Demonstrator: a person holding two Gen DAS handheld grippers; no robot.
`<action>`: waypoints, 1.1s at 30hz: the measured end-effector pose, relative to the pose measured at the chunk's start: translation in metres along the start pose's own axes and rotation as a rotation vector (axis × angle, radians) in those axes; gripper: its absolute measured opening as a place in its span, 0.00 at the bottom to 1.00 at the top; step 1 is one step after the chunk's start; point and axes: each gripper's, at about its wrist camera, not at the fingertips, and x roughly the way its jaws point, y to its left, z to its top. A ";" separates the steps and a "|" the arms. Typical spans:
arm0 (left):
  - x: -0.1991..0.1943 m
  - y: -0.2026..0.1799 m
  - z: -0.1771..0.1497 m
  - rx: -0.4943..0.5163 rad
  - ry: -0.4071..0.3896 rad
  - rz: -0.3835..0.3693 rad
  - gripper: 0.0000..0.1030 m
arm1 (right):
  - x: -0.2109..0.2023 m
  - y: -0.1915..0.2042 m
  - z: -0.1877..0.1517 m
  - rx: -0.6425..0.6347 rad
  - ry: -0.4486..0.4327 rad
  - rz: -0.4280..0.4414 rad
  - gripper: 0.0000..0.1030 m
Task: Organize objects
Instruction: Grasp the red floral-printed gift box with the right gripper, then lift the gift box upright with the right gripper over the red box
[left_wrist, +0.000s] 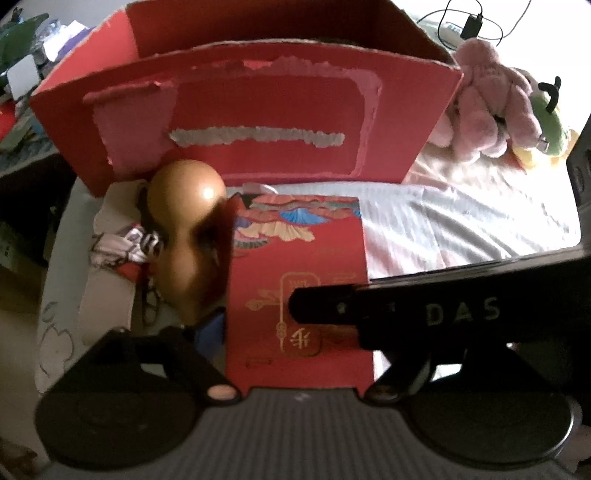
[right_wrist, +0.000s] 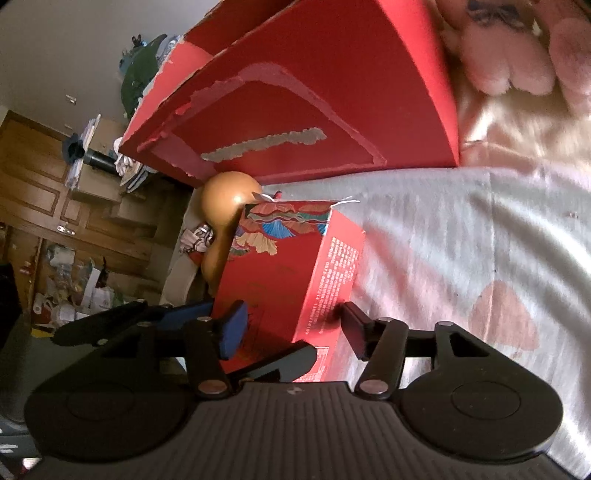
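Bedding (left_wrist: 461, 221) in pale grey and pink lay under everything I was sorting. On it stood the small red box (left_wrist: 303, 273), with painted fans across its top and gold print lower down. It sat just in front of the big red carton (left_wrist: 258, 122), whose near wall was scuffed and torn in strips and whose top was open.

My left gripper (left_wrist: 255, 325) pointed steeply down at the small box with its jaws spread. One blue pad was at the box's left edge and the other finger was over its printed face. I could not tell whether either pad actually touched the cardboard.

My right gripper (right_wrist: 293, 325) was spread as well and straddled the near corner of the same box. Its blue pad lay against the patterned face. Its black finger was just beside the side panel of small print, with no clear squeeze on it.

A glossy golden gourd (left_wrist: 184, 229) leaned against the box's left side, close under the carton wall. A crumpled patterned cloth (left_wrist: 122, 243) lay to its left at the bed's edge.

A pink plush toy (left_wrist: 487, 110) lay beside the carton's right end, touching a green toy (left_wrist: 550, 122) farther right. A wooden cabinet (right_wrist: 55, 192) stood beyond the bed.
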 end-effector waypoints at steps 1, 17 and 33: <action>0.000 -0.002 0.000 0.008 0.000 0.003 0.78 | -0.001 -0.002 0.000 0.008 0.000 0.002 0.55; -0.028 -0.069 0.021 0.237 -0.020 -0.166 0.79 | -0.095 -0.014 -0.008 0.053 -0.104 -0.136 0.54; -0.099 -0.102 0.073 0.340 -0.289 -0.242 0.79 | -0.170 0.026 0.023 -0.113 -0.402 -0.246 0.54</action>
